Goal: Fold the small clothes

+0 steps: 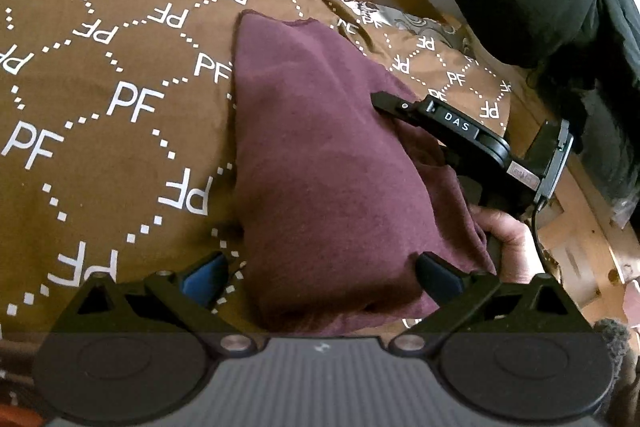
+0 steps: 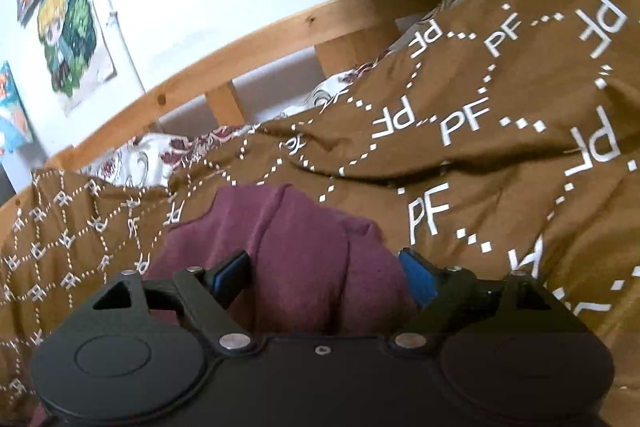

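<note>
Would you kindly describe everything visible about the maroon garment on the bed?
The maroon garment is a soft knit-looking cloth, folded into a long, narrow, thick bundle with a raw-looking edge at its far end. It lies on the brown PF-printed bedcover. The open left tool straddles its near end; the right tool straddles its side.
</note>
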A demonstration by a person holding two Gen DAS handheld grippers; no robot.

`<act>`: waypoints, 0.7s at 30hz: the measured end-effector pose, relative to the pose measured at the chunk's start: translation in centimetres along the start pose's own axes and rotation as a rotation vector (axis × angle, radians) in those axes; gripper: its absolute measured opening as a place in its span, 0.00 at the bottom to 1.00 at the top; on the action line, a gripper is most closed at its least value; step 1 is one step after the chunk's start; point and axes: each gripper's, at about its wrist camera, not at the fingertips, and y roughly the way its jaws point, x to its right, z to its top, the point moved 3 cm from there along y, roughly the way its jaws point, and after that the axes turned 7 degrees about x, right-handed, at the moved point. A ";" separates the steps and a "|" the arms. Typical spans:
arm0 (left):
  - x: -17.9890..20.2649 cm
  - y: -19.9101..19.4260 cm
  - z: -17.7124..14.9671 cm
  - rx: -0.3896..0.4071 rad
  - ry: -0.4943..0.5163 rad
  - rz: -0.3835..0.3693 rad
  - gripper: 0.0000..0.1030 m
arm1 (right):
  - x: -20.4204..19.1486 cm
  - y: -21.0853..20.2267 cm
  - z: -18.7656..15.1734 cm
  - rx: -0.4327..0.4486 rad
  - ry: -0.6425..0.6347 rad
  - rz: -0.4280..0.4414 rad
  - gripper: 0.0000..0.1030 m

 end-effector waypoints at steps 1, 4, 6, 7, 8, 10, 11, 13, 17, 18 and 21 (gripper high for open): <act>0.0 -0.1 0.1 -0.004 0.005 -0.001 0.94 | 0.1 0.0 0.0 -0.005 0.010 0.004 0.65; -0.1 -0.3 0.4 -0.007 0.002 -0.012 0.87 | 0.4 0.1 -0.2 -0.028 0.070 0.019 0.55; -0.2 -0.5 0.5 -0.003 0.000 -0.019 0.80 | 0.2 0.2 0.0 -0.044 0.061 0.006 0.49; -0.2 -0.6 0.6 -0.003 0.004 -0.018 0.77 | 0.2 0.0 0.1 -0.051 0.059 0.000 0.43; -0.2 -0.6 0.6 -0.006 0.006 -0.017 0.74 | 0.1 -0.1 0.2 -0.057 0.058 -0.006 0.38; -0.2 -0.7 0.6 -0.006 0.008 -0.010 0.68 | -0.6 -0.1 0.4 -0.069 0.038 -0.020 0.34; -0.2 -0.8 0.6 -0.006 0.009 -0.007 0.64 | -0.9 -0.3 0.5 -0.071 0.027 -0.028 0.32; 0.0 -1.2 0.8 0.003 0.013 0.000 0.60 | -1.6 -0.5 0.8 -0.071 0.020 -0.046 0.30; 1.4 -2.4 1.2 0.033 0.101 0.031 0.57 | -3.3 -1.4 1.9 -0.061 0.010 -0.045 0.28; 1.8 -2.7 1.3 0.047 0.124 0.036 0.57 | -3.9 -1.7 2.4 -0.057 0.000 -0.044 0.28; 2.6 -4.0 2.1 0.105 0.176 0.054 0.57 | -6.1 -2.7 3.8 -0.036 -0.041 -0.019 0.27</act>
